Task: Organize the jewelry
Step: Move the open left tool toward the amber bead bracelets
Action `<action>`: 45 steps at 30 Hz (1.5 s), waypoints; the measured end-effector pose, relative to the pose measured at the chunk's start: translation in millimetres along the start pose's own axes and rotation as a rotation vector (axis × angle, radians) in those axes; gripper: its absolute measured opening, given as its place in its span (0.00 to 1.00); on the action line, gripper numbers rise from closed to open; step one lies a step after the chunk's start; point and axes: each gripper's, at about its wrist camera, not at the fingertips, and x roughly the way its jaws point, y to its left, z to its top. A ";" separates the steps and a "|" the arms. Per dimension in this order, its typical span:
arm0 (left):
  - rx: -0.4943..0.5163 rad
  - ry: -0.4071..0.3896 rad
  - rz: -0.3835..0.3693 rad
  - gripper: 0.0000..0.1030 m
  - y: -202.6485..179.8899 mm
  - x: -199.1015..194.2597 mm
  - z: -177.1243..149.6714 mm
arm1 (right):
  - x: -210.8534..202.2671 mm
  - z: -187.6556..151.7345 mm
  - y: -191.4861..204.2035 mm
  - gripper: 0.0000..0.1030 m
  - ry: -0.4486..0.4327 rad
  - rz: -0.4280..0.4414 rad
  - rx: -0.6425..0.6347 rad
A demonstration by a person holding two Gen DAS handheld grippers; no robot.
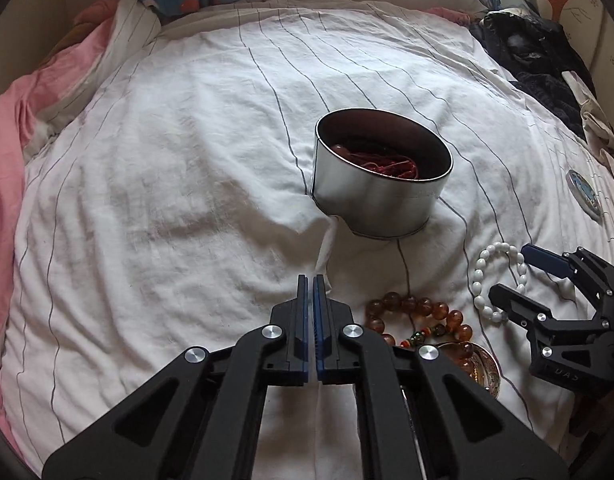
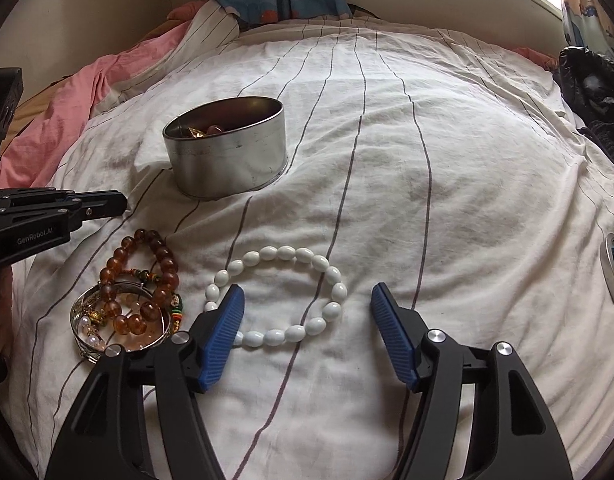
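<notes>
Now lining up right gripper, fingers spread wide, over white bead bracelet; next: clamp, lift to tin at 11 o'clock. Left gripper closed, empty.

Soft daylight from upper right; sharp focus, fisheye-curved dark edges

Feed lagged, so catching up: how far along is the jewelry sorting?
Done: red corded pieces already lie in the tin. In hand: nothing; the right gripper is open around the white bead bracelet, the left gripper is shut and empty. Left: that bracelet, the amber bead bracelet and the silver bangle.
</notes>
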 end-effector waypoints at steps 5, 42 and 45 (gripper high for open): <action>0.029 0.027 -0.003 0.13 -4.1 4.3 -0.6 | -0.3 -0.1 -0.9 0.62 -0.001 0.007 0.003; 0.151 0.054 0.051 0.22 -29.3 11.7 -11.1 | 0.4 -1.9 0.2 0.69 0.007 0.013 -0.001; 0.152 0.054 0.049 0.23 -29.1 11.4 -11.6 | 0.3 -1.8 0.2 0.69 0.007 0.013 -0.001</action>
